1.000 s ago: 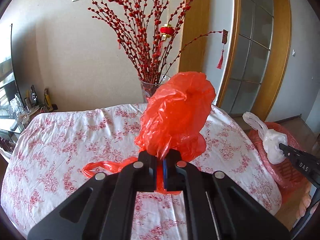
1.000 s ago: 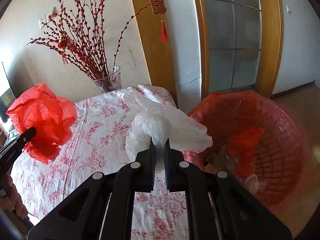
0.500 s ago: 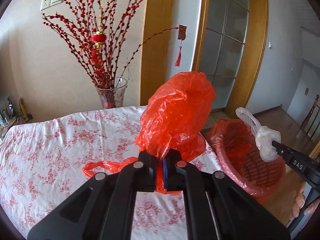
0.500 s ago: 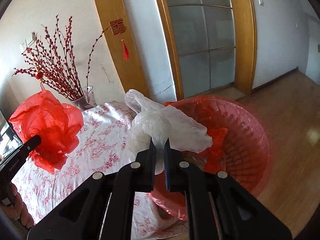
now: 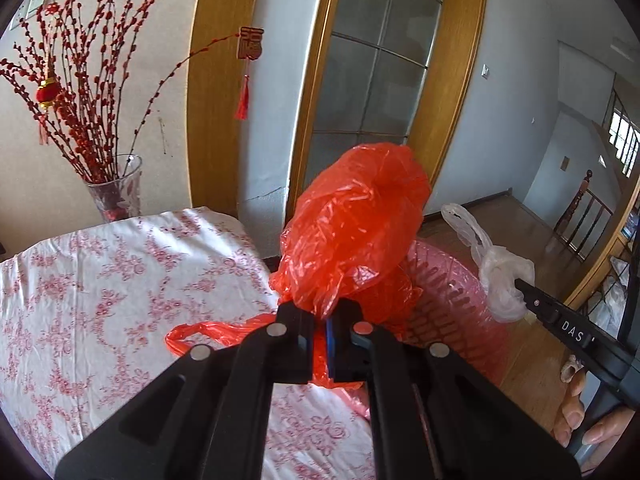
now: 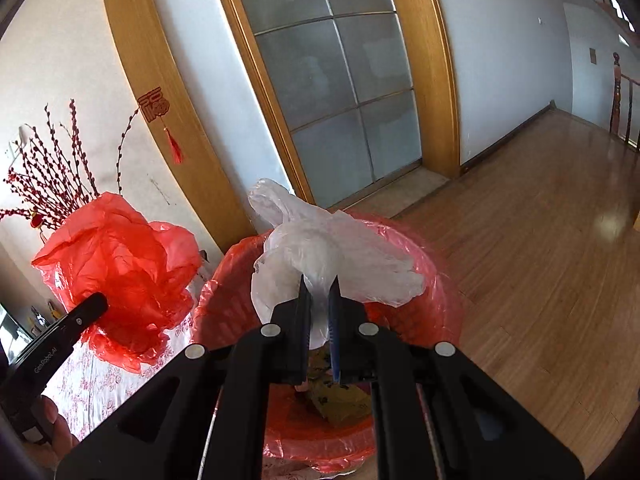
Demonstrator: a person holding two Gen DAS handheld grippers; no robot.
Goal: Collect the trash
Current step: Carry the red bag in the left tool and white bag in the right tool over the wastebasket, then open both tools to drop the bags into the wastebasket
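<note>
My left gripper (image 5: 319,312) is shut on a crumpled red plastic bag (image 5: 352,224), held in the air past the table's right end. My right gripper (image 6: 319,284) is shut on a crumpled white plastic bag (image 6: 328,256), which hangs over the mouth of the trash basket (image 6: 436,280). That basket is lined with a red bag and has scraps (image 6: 340,400) at its bottom. In the left wrist view the basket (image 5: 452,292) stands behind the red bag, and the white bag (image 5: 500,276) shows at the right gripper's tip. The red bag (image 6: 120,264) shows at left in the right wrist view.
A table with a floral cloth (image 5: 100,280) lies to the left of the basket. A glass vase of red berry branches (image 5: 116,196) stands at its far edge. Behind is a wooden-framed glass door (image 6: 332,92); wooden floor (image 6: 540,260) stretches right.
Both grippers have swung right, away from the table toward the basket, each still holding its bag. The white bag now hangs over the basket; the red bag has reached the table's right end.
</note>
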